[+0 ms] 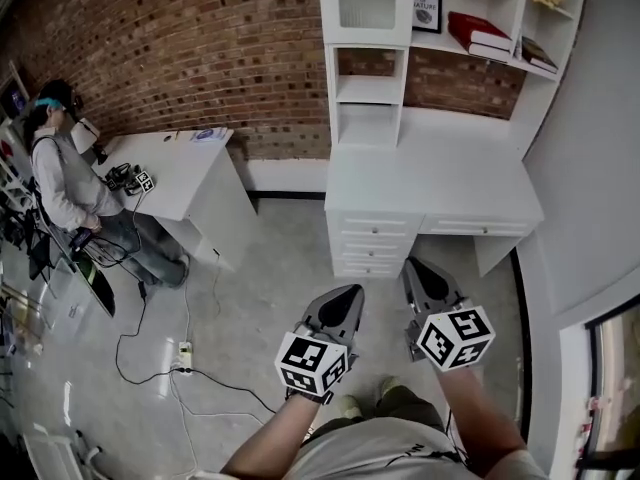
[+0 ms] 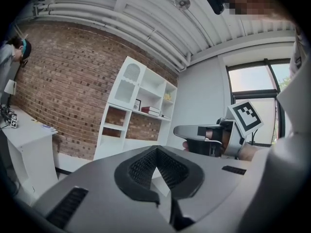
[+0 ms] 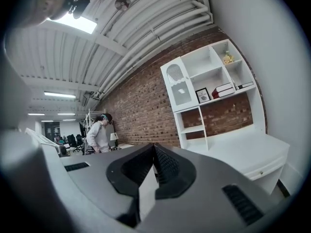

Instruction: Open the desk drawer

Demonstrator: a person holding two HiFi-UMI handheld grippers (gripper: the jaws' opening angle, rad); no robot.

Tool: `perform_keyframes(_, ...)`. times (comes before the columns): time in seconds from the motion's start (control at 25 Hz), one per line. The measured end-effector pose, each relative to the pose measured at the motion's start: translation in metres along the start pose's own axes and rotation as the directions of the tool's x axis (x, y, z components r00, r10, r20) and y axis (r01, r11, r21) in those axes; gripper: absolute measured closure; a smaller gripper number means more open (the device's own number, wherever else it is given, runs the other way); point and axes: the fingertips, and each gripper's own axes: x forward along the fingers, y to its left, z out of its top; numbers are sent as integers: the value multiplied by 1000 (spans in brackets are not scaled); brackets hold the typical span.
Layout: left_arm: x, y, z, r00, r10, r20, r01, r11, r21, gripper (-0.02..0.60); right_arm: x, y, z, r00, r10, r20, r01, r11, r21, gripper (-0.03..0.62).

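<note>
Head view has both tongs out front at floor level: left tongs [image 1: 348, 293] and right tongs [image 1: 417, 265] are each pressed together, pinching nothing. Ahead, the drawers [image 1: 375, 230] sit shut under the white worktop [image 1: 430, 178], well apart from both.

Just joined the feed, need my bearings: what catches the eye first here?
A white desk with shelves stands against the brick wall, drawers closed. The left hand-held gripper and right hand-held gripper hover shut and empty before it. A person stands at a side table, far left.
</note>
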Motion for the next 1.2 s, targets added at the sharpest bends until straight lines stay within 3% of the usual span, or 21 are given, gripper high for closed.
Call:
perform_keyframes(0.36,57,38,-28,997,17,-76,-19,1000,-16,569,53,-45,-4,1000,-16,-11,17,999,40,577)
perform_keyframes(0.68,146,78,-77,992,51,-118,-53,998,-17,569,120,-112,-32,999,19,-46,-17,999,44,577)
perform_keyframes(1.04,273,137,-148,976,98,-195,-108,993,-39,569,208,-194,-59,987,131,-95,-135,990,-40,577)
perform_keyframes(1.2,319,168,-205,962,97,-255,-115,992,-56,568,239,-225,-94,985,142,-102,-145,989,-19,577)
